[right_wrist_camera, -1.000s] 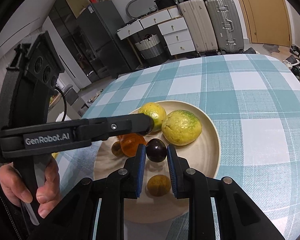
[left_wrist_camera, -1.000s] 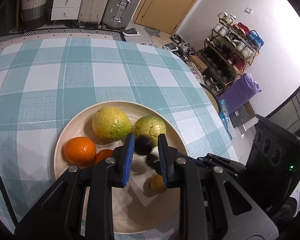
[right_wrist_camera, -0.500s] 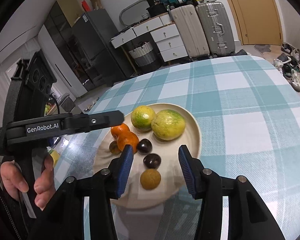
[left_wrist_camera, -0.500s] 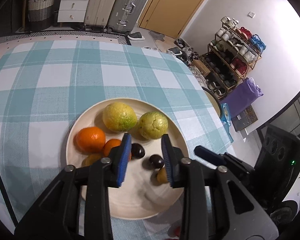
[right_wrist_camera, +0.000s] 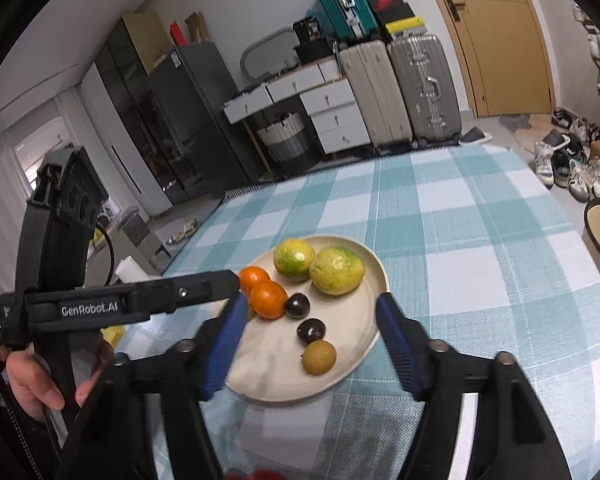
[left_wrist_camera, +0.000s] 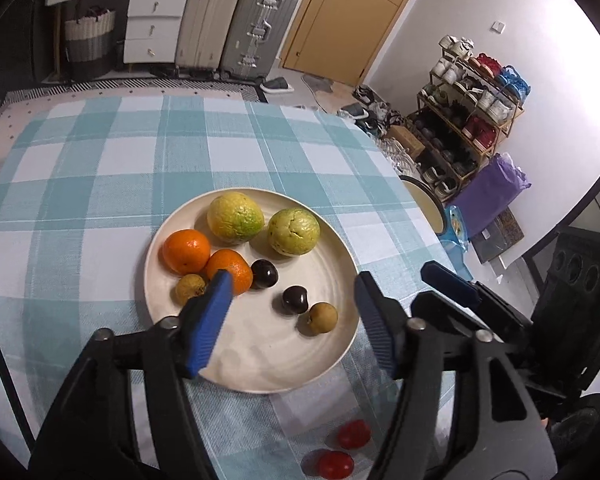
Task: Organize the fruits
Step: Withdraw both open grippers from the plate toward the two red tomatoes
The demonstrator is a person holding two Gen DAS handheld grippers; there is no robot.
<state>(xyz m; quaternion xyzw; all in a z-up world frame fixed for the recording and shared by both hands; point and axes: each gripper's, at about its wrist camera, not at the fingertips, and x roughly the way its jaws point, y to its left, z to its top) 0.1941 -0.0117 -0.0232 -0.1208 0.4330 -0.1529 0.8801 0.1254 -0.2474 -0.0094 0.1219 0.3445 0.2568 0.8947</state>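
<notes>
Now | plate point(left_wrist_camera: 342, 248): two oranges, two green citrus, two dark plums, two longans | both hand-held grippers spread wide, empty

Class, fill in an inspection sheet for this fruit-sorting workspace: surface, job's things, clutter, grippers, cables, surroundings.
Surface: table under a teal-and-white checked cloth.
Job's things: cream plate holding two yellow-green citrus, two oranges, two dark plums and two small brown fruits; two red tomatoes lie on the cloth, off the plate.
Clutter: nothing seen.
Grippers: left gripper open and empty above the plate; right gripper open and empty.
Cables: black cable behind the left gripper's handle.
Surroundings: suitcases, white drawers, wooden door, shoe rack.
</notes>
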